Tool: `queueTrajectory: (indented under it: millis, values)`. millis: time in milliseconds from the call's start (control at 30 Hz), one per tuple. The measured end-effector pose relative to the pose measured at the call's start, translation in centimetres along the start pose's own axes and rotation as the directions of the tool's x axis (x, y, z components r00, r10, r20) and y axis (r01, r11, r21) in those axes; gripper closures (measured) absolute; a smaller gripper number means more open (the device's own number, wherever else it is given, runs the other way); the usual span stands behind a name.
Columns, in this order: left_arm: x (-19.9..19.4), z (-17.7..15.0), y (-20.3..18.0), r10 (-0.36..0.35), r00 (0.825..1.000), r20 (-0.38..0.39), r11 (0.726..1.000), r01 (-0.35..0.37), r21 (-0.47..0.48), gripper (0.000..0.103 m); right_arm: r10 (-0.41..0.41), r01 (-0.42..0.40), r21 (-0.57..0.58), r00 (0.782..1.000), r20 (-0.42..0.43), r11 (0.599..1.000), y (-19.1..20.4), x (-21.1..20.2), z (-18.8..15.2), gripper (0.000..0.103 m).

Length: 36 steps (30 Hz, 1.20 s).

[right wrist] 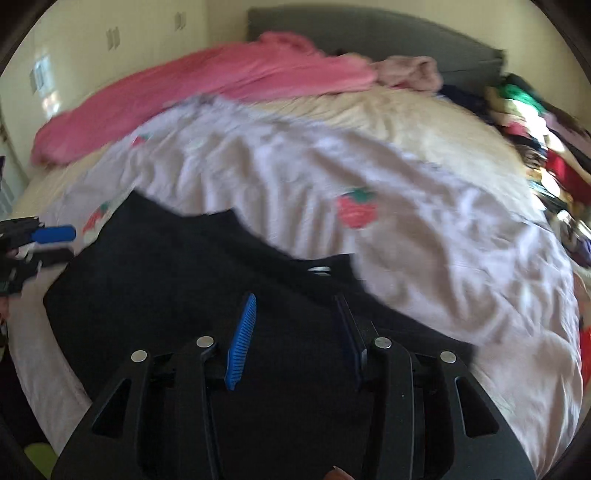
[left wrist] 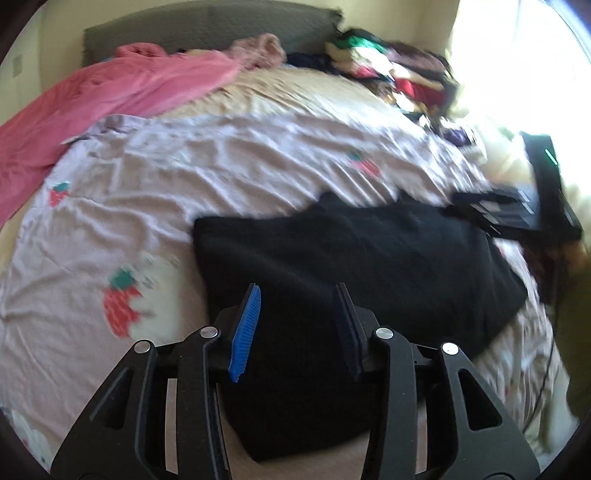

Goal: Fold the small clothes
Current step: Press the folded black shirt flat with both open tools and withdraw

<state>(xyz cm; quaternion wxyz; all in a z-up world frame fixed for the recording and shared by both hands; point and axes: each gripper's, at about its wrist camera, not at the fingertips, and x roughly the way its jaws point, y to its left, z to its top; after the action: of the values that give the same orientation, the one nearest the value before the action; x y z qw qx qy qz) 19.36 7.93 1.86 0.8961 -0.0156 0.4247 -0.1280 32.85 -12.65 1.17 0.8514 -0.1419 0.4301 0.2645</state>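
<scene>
Blur smears black garment [left wrist: 354,251]; both grippers' fingers [left wrist: 245,325] [right wrist: 242,343] parted, empty.

A wide bed [left wrist: 258,147] fills the room, covered by a lilac sheet printed with strawberries [right wrist: 356,210]. A grey padded headboard [right wrist: 369,33] stands against cream walls [right wrist: 110,55]. Strong daylight floods through a window [left wrist: 517,66] at the right.

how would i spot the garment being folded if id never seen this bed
Find the wide bed with the pale lilac strawberry-print cover. Near its front edge lies a flat black fabric garment, spread out beneath the camera. It is the only dark, plain piece there; the long pink cloth and the colourful clothes pile sit far back.
</scene>
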Motion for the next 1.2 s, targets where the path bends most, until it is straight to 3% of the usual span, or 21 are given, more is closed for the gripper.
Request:
queueTrajectory:
  millis: [100, 233, 333, 400, 467, 533, 600, 733, 1000, 1033, 1100, 1200]
  values:
    - [0.7, -1.9, -1.3, -0.023, 0.999, -0.037, 1.000, 0.023, 0.020, 0.069, 0.019, -0.021, -0.025, 0.999, -0.048, 0.999, 0.9, 2.0, 0.5, 0.062]
    - [2.1, -3.7, -1.8, -0.007, 0.998, -0.070, 1.000, 0.009, 0.026, 0.066, -0.014, 0.002, -0.105, 0.993, -0.121, 0.995, 1.6, 4.8, 0.8, 0.061]
    - [2.3, -4.0, -1.9, -0.004, 0.998, -0.066, 1.000, 0.006, 0.026, 0.064, -0.050, 0.032, -0.138, 0.990, -0.132, 0.990, 1.6, 5.8, 0.9, 0.050]
    - [2.4, -4.0, -1.9, -0.012, 0.998, -0.064, 1.000, 0.013, 0.020, 0.061, -0.034, 0.015, -0.139, 0.990, -0.134, 0.990, 1.4, 6.1, 0.7, 0.050]
    - [2.4, -3.9, -1.8, -0.015, 0.998, -0.063, 1.000, 0.016, 0.017, 0.060, -0.011, -0.009, -0.142, 0.990, -0.140, 0.990, 1.4, 6.2, 0.3, 0.055]
    - [2.4, -3.9, -1.9, -0.017, 0.998, -0.062, 1.000, 0.018, 0.015, 0.060, 0.039, -0.057, -0.132, 0.990, -0.135, 0.990, 1.4, 6.0, 0.2, 0.088]
    - [2.4, -3.9, -1.9, -0.020, 0.998, -0.061, 1.000, 0.021, 0.013, 0.059, 0.042, -0.058, -0.134, 0.992, -0.122, 0.989, 1.5, 5.4, 0.2, 0.094]
    - [2.3, -3.8, -1.9, -0.029, 0.998, -0.059, 1.000, 0.029, 0.007, 0.057, 0.024, -0.028, -0.103, 0.999, -0.033, 0.994, 0.9, 3.6, 0.7, 0.095]
    - [2.7, -3.8, -2.1, -0.015, 0.998, -0.061, 1.000, 0.016, 0.010, 0.056, -0.080, 0.077, -0.062, 0.995, -0.053, 0.995, 0.6, 6.4, 0.9, 0.091]
    - [2.7, -3.8, -2.1, -0.015, 0.998, -0.062, 1.000, 0.016, 0.010, 0.056, -0.084, 0.082, -0.044, 0.995, -0.044, 0.996, 0.5, 6.2, 0.8, 0.081]
    - [2.6, -3.8, -2.1, -0.011, 0.998, -0.062, 1.000, 0.012, 0.013, 0.056, -0.100, 0.099, 0.043, 0.995, 0.004, 0.994, -0.9, 4.5, 0.7, 0.065]
    - [1.8, -3.7, -2.1, -0.011, 0.999, -0.044, 1.000, 0.011, 0.008, 0.055, -0.081, 0.052, 0.247, 0.991, 0.111, 0.968, -5.0, 0.3, -0.6, 0.063]
